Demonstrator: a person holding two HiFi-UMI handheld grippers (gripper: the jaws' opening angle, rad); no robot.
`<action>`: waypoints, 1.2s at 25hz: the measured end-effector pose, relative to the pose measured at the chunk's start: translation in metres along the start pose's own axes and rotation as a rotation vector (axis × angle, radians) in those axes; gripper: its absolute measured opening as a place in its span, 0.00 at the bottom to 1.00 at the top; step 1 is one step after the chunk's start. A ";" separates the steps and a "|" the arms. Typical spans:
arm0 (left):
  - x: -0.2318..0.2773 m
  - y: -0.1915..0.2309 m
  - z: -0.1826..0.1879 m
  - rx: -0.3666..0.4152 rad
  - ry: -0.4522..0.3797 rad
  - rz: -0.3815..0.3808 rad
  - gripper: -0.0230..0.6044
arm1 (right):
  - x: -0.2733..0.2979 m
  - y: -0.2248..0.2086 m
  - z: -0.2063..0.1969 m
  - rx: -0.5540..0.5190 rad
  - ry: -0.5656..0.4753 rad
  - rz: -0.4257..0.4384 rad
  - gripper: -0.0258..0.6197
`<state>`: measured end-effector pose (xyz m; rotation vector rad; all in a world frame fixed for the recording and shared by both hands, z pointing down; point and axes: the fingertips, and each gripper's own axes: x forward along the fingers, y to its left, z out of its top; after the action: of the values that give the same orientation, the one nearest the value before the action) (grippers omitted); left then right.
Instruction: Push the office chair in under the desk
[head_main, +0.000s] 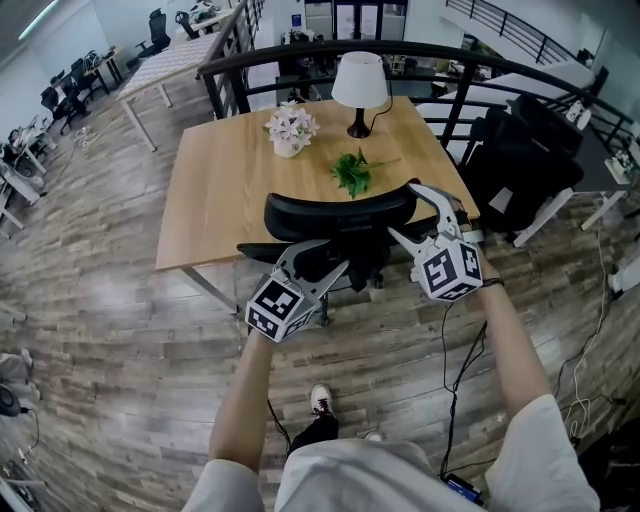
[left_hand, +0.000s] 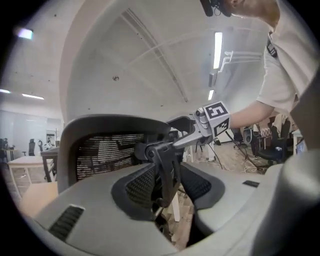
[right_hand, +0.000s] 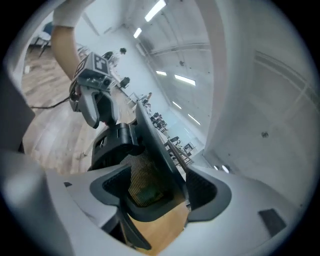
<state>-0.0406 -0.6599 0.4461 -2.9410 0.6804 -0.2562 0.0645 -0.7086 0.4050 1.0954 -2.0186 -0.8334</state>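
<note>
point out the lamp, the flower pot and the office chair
lamp (head_main: 359, 78): head view, on its white shade
flower pot (head_main: 288, 147): head view, on the pot's front
office chair (head_main: 340, 210): head view, on the backrest's top edge

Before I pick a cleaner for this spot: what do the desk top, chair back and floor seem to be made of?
Desk top: light wood or wood-look laminate, matte; faint grain shows.
Chair back: smooth black frame, probably plastic, around woven mesh.
Floor: grey-brown planks, wood or vinyl, can't tell; seams and grain show.
</note>
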 end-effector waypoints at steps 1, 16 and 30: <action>-0.005 -0.001 0.001 0.000 -0.001 0.011 0.34 | -0.005 -0.001 -0.001 0.053 -0.001 -0.004 0.61; -0.073 -0.014 0.031 -0.041 0.013 0.312 0.35 | -0.115 0.004 0.009 0.771 -0.097 -0.083 0.40; -0.144 -0.081 0.055 0.029 0.003 0.430 0.11 | -0.201 0.063 0.069 0.773 -0.121 -0.026 0.26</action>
<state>-0.1236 -0.5199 0.3836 -2.6768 1.2652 -0.2245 0.0648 -0.4907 0.3636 1.4988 -2.5107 -0.0970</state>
